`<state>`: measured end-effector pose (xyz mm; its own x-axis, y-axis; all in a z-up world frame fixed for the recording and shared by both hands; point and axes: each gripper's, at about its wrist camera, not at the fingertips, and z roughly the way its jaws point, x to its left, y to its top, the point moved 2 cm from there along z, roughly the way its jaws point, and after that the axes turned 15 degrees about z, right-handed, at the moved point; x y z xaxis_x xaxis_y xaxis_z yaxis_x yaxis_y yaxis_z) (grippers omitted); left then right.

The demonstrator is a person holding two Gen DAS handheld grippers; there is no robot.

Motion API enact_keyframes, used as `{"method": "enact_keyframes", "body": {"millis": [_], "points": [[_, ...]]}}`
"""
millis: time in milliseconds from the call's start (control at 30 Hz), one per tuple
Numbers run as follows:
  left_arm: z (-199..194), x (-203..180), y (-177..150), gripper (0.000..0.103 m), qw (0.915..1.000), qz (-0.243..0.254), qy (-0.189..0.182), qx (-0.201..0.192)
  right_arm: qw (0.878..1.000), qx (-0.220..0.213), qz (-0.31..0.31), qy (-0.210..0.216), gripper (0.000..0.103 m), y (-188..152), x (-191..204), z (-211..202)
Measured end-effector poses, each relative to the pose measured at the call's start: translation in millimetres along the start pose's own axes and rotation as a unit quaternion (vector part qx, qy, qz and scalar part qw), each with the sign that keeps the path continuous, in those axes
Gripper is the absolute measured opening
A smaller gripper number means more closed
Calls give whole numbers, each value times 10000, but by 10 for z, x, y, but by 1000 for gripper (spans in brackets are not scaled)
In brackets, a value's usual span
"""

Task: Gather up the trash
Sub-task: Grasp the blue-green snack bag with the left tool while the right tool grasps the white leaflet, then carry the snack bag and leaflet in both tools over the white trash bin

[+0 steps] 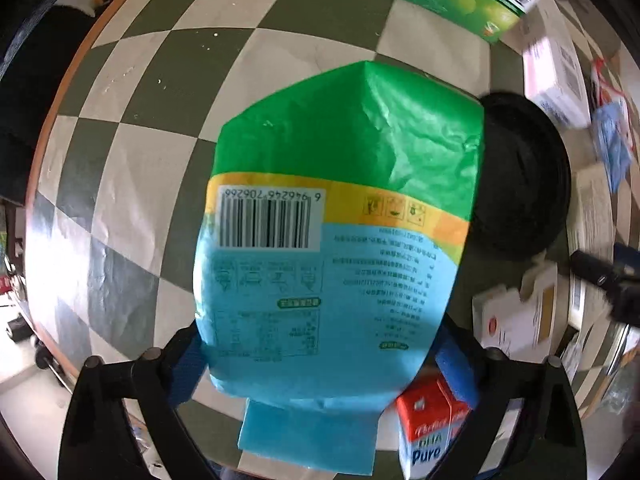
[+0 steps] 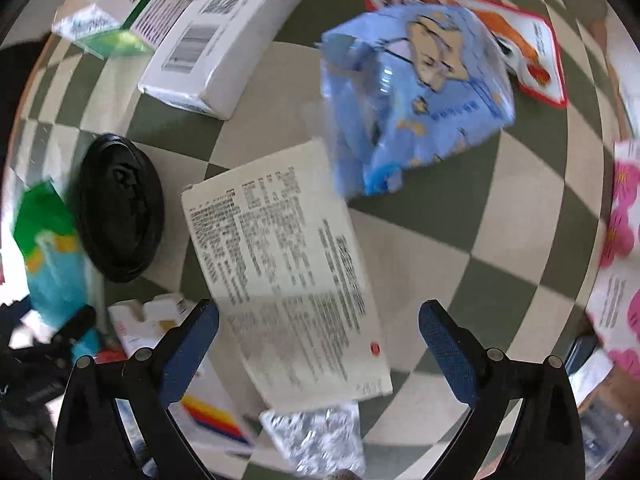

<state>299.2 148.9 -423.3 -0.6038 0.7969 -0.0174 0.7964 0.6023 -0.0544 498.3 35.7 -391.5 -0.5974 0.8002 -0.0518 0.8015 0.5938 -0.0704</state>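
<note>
**A:** Green-and-blue snack bag (image 1: 336,220) lying barcode side up on the checked table (image 1: 160,120), right between the fingers of the left gripper (image 1: 322,360). Jaws wide, pads right at both bag edges. No telling whether pressing or not.

**B:** Looks risky imo. Slick puffy film, caught only across the near end, so likely to buckle or squirt out on closing. Could also snag the small red-and-white carton (image 1: 428,428) tucked right by one pad and drag it along.

**A:** Black lid (image 1: 520,176) partly hidden behind the bag's edge too. Might get nudged on the lift.

**B:** And the right gripper (image 2: 319,316)?

**A:** Jaws wide, holding nothing, hanging over a white printed sheet (image 2: 280,272). Thin and flat, so probably hard to pinch without scraping the table. Foil pack (image 2: 316,436) just beside its near edge, easy to grab by mistake.

**B:** Count?

**A:** One snack bag, one lid, one small carton, one sheet, one foil pack, one light-blue cartoon bag (image 2: 412,92), one red-edged wrapper (image 2: 536,52) partly under it, one white box (image 2: 216,40). Two grippers. More stuff at the blurry edges, not countable.
</note>
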Motion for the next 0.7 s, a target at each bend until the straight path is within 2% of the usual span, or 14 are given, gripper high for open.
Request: {"method": "enact_keyframes", "body": {"millis": [67,167,200,233,400,467,500,700], "points": [[-20,47,12,94,9999,-53,-22,-111,9999,-118,-2,-84,101,-18,211,143],[-88,56,-45,92,9996,37,99,-262,9994,-303,160,-3,93,-76,286,209],[-113,47,-57,92,9995,66,124,-285,9990,-407,196,20,85,-103,338,206],[-152,45,-83,91,9993,87,173,-310,9987,-474,208,30,82,-121,376,192],[-391,-90,-224,91,9974,179,401,-566,9980,-461,408,144,82,-232,593,254],[-602,-119,-241,91,9961,222,471,-713,9974,-484,495,217,82,-197,529,181],[-585,-154,-371,91,9955,240,495,-776,9968,-513,546,273,82,-221,568,157],[-946,-284,-572,91,9901,359,654,-1189,9903,-983,850,490,82,-416,788,-86]]}}
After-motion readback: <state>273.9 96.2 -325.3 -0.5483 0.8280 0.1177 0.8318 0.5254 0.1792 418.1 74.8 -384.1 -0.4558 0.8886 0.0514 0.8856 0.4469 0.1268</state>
